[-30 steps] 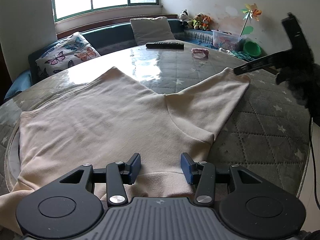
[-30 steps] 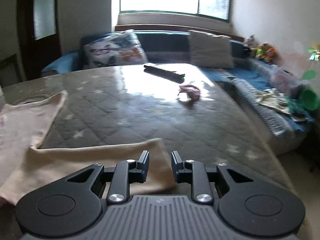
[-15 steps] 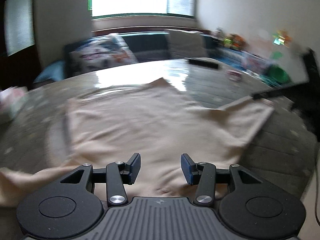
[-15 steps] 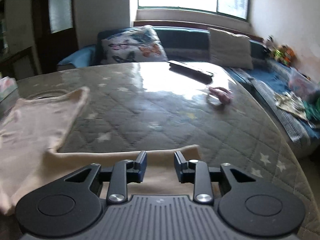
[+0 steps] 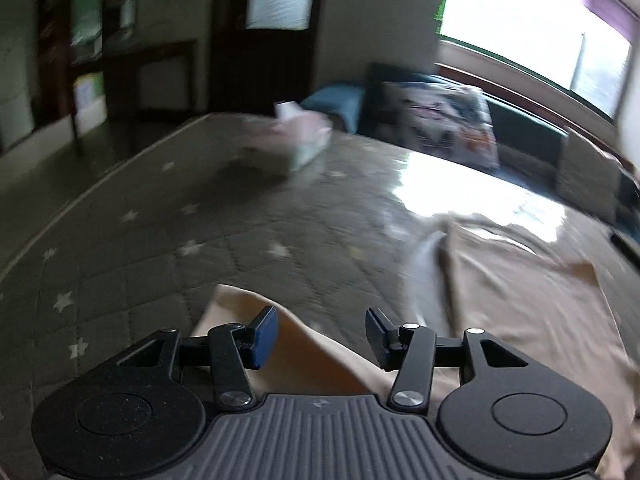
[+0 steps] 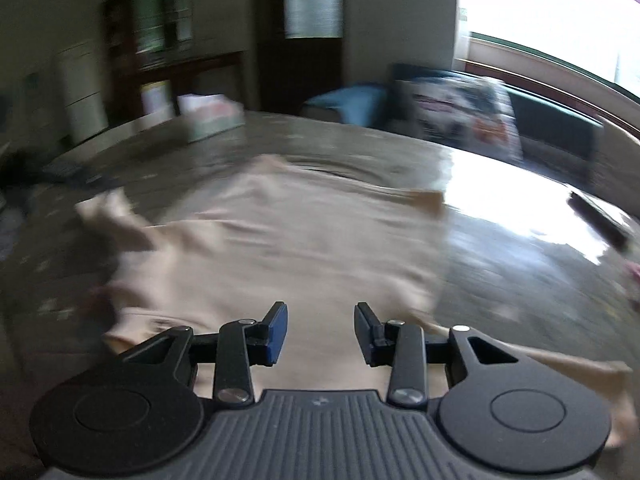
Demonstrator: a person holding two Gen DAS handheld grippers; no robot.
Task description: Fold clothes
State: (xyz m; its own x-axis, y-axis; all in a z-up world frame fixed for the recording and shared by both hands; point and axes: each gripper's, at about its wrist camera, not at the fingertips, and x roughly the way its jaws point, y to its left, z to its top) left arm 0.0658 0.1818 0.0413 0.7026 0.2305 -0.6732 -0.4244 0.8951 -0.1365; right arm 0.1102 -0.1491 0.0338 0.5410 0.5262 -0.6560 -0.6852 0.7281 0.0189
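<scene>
A beige long-sleeved top [image 6: 288, 240] lies spread on the quilted grey table [image 6: 520, 280]; both views are blurred by motion. In the left wrist view a sleeve end of the top [image 5: 304, 344] reaches under my left gripper [image 5: 322, 334], whose jaws are opening with cloth below the gap and no pad pressing on it. The body of the top [image 5: 528, 304] lies to the right there. My right gripper [image 6: 321, 330] hovers over the near part of the top, jaws opening, with nothing pinched between them.
A tissue box [image 5: 288, 144] stands on the far side of the table [image 5: 160, 240]. A butterfly-print cushion [image 5: 436, 120] and a dark sofa sit beyond under the bright window. A dark remote [image 6: 596, 220] lies at the right. Shelves and a door fill the back wall.
Both grippers have swung left across the table, so the views now face the door and shelves. The right jaws have widened and left the sleeve end; the left jaws have widened slightly.
</scene>
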